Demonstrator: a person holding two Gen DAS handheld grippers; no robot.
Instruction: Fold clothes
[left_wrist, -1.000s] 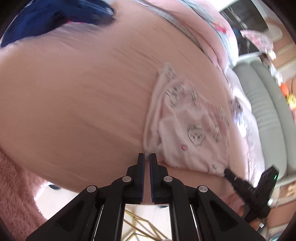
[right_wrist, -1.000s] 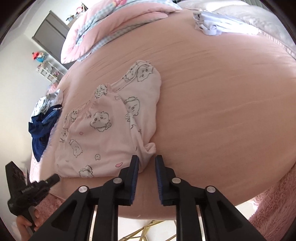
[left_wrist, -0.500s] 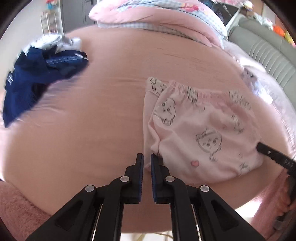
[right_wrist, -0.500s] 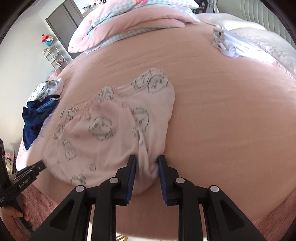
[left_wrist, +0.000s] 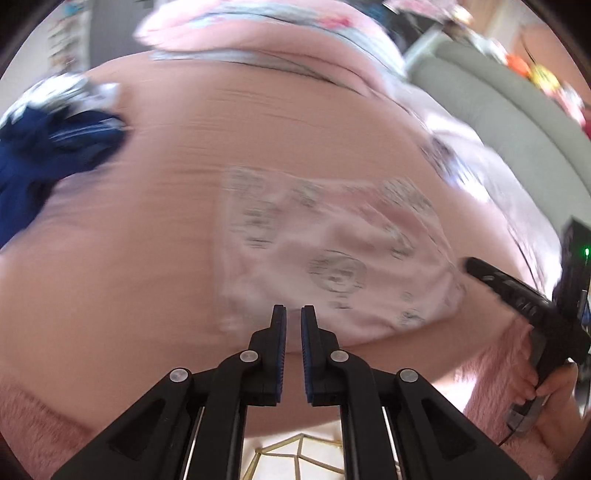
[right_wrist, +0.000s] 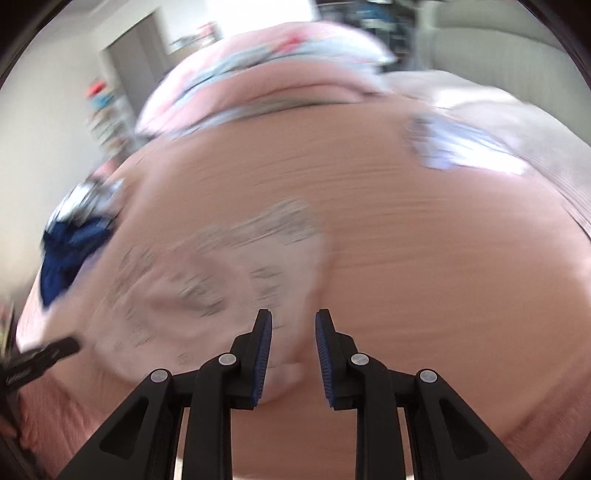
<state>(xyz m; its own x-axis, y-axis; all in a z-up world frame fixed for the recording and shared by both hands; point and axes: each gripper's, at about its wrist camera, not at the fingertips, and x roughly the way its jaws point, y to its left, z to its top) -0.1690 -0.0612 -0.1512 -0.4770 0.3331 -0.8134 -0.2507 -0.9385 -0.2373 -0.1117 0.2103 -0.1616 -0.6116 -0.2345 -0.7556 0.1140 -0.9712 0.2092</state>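
Though both views are blurred, pale pink shorts (left_wrist: 332, 266) with printed cartoon faces lie on the pink bed (left_wrist: 129, 258) near its front edge. The left gripper (left_wrist: 293, 314) is nearly closed at their near left hem — whether cloth is caught I cannot tell — while the right gripper (right_wrist: 293, 321) stands narrowly parted with the right hem (right_wrist: 291, 347) bunched between its fingers. Dark blue clothes (left_wrist: 44, 155) sit well apart at the bed's left.
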